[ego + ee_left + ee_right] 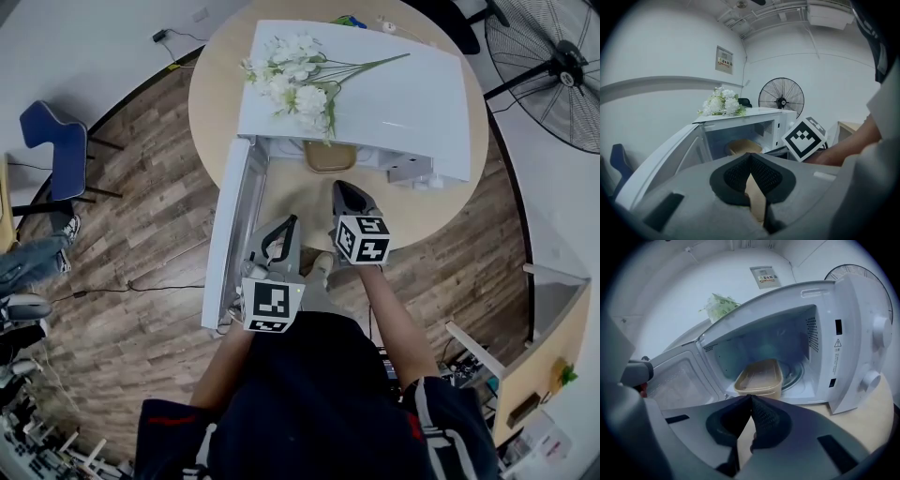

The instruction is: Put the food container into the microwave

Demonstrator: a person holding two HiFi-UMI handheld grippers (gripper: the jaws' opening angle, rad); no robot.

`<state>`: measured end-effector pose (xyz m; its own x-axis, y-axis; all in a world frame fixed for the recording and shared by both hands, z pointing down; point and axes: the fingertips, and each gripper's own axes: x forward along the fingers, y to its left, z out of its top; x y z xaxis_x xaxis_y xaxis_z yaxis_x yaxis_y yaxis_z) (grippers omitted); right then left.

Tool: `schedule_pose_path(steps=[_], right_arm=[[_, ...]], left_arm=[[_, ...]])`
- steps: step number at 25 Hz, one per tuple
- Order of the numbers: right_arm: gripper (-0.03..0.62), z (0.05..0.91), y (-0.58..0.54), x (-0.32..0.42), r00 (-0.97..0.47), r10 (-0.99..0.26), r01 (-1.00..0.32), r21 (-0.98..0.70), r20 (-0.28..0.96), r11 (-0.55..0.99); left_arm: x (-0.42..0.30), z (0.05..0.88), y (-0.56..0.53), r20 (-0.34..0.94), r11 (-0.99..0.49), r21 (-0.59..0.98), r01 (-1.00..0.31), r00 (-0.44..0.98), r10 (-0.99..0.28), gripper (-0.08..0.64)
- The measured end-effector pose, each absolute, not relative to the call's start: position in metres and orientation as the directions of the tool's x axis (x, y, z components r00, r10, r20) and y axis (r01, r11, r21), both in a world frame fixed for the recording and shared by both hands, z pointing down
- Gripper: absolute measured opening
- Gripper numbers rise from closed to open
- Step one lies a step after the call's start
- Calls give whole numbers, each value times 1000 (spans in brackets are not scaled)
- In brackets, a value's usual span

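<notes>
The tan food container (329, 157) sits inside the white microwave (375, 94), near the front of the cavity on the glass turntable. The microwave door (230, 234) hangs open to the left. In the right gripper view the container (760, 378) lies just beyond my right gripper (751, 397), whose jaws meet with nothing between them. In the head view the right gripper (345, 187) points at the opening from just in front. My left gripper (278, 228) is beside the open door, farther back; its jaws (751, 157) also meet, empty, and the container (743, 146) shows ahead.
White artificial flowers (295, 80) lie on top of the microwave. It stands on a round wooden table (441, 216). A standing fan (553, 66) is at the back right and a blue chair (56, 145) at the left. A wooden cabinet (548, 347) stands at the right.
</notes>
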<state>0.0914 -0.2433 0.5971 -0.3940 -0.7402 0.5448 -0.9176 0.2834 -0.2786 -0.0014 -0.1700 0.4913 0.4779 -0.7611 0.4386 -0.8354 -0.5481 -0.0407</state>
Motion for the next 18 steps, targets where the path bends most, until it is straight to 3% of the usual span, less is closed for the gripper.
schedule_pose_path(steps=[18], right_arm=[[11,617,-269,90,-376,-725,-925,-193,577,326]], left_arm=[[0,509,-173,477,-547,-25,-837,470,-742,15]])
